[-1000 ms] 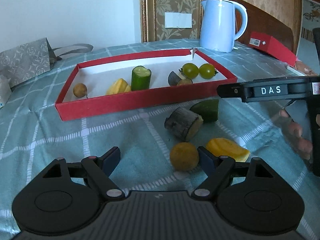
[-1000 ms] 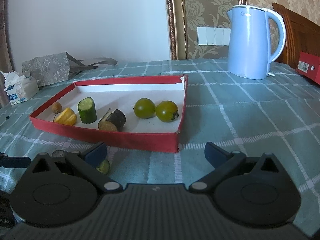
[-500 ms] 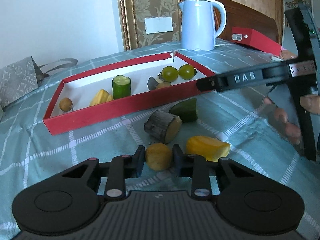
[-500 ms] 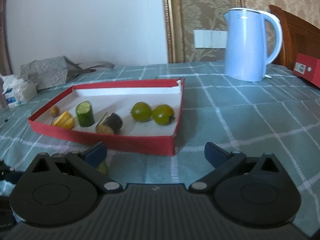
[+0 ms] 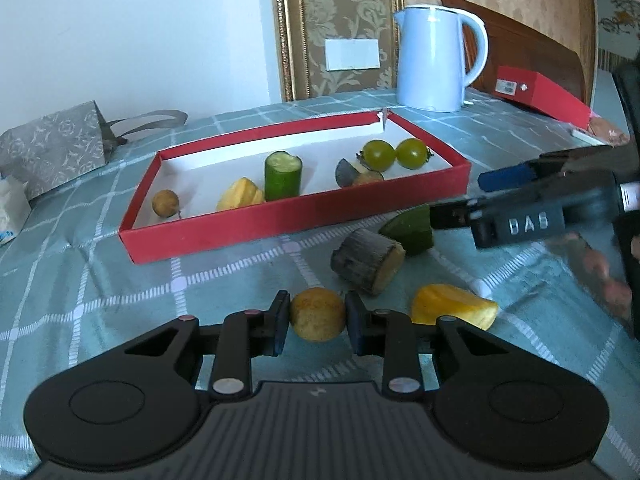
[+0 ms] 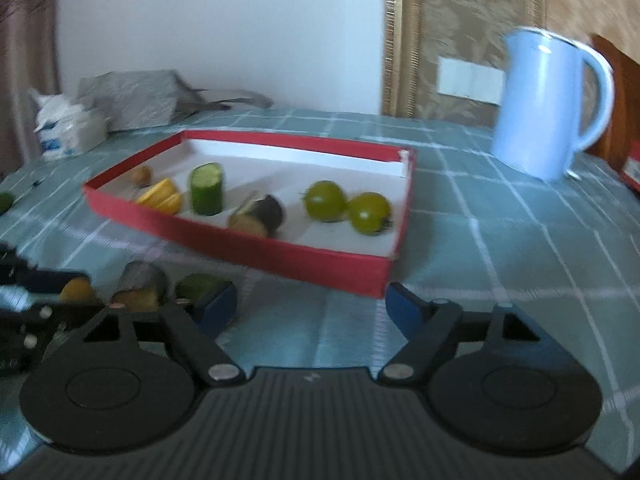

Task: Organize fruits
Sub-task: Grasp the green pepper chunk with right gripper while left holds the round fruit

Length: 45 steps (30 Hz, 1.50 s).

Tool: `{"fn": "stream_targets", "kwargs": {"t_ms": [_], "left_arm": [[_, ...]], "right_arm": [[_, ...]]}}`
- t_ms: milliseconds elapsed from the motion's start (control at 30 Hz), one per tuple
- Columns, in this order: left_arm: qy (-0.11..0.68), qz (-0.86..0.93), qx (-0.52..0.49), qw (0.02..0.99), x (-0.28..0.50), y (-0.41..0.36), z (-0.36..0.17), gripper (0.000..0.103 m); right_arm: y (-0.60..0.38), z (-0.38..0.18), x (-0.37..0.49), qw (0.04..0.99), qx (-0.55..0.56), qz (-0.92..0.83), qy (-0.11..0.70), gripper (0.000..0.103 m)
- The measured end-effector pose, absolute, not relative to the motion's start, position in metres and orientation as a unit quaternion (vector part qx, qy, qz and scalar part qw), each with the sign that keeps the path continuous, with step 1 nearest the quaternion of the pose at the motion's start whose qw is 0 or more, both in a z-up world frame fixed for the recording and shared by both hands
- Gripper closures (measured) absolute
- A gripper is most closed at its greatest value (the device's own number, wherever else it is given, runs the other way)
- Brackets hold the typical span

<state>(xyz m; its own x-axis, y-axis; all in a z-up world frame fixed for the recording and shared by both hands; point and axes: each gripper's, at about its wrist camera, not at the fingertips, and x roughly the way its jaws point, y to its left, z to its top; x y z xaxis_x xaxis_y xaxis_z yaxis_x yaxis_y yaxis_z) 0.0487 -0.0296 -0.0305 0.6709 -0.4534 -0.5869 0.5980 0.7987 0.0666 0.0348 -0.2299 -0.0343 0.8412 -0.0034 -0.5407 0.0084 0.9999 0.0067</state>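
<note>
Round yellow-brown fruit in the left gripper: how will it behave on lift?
The round fruit looks smooth and ball-shaped, so it would likely roll if released. The left gripper pads meet only its curved sides, so it may slip. It looks small, probably light.

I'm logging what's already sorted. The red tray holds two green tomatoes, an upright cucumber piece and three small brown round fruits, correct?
Not quite: the red tray holds only one small brown round fruit, at its left end in the left wrist view. The two green tomatoes and the upright cucumber piece are right. A second round fruit is outside it, gripped by the left gripper.
</note>
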Motion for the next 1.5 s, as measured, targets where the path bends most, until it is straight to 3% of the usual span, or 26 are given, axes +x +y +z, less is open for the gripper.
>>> {"fn": "stream_targets", "kwargs": {"t_ms": [700, 1100, 1233, 1267, 1300, 1500], "left_arm": [[0.298, -0.282, 0.102, 0.906, 0.057, -0.023, -0.029, 0.074], [0.311, -0.27, 0.092, 0.907, 0.062, -0.018, -0.03, 0.074], [0.311, -0.27, 0.092, 0.907, 0.062, -0.018, -0.03, 0.074], [0.311, -0.27, 0.091, 0.907, 0.062, -0.018, -0.03, 0.074], [0.311, -0.27, 0.091, 0.907, 0.062, -0.018, -0.03, 0.074], [0.311, -0.27, 0.091, 0.907, 0.062, -0.018, -0.03, 0.074]], "right_arm": [[-0.192, -0.032, 0.029, 0.952, -0.092, 0.103, 0.273, 0.029], [-0.205, -0.038, 0.059, 0.943, -0.023, 0.146, 0.297, 0.028], [-0.2, -0.042, 0.063, 0.938, -0.037, 0.146, 0.311, 0.026], [-0.199, -0.042, 0.063, 0.939, -0.043, 0.14, 0.312, 0.018], [-0.199, -0.043, 0.065, 0.939, -0.043, 0.129, 0.315, 0.016], [-0.199, -0.043, 0.066, 0.94, -0.042, 0.127, 0.315, 0.015]]}}
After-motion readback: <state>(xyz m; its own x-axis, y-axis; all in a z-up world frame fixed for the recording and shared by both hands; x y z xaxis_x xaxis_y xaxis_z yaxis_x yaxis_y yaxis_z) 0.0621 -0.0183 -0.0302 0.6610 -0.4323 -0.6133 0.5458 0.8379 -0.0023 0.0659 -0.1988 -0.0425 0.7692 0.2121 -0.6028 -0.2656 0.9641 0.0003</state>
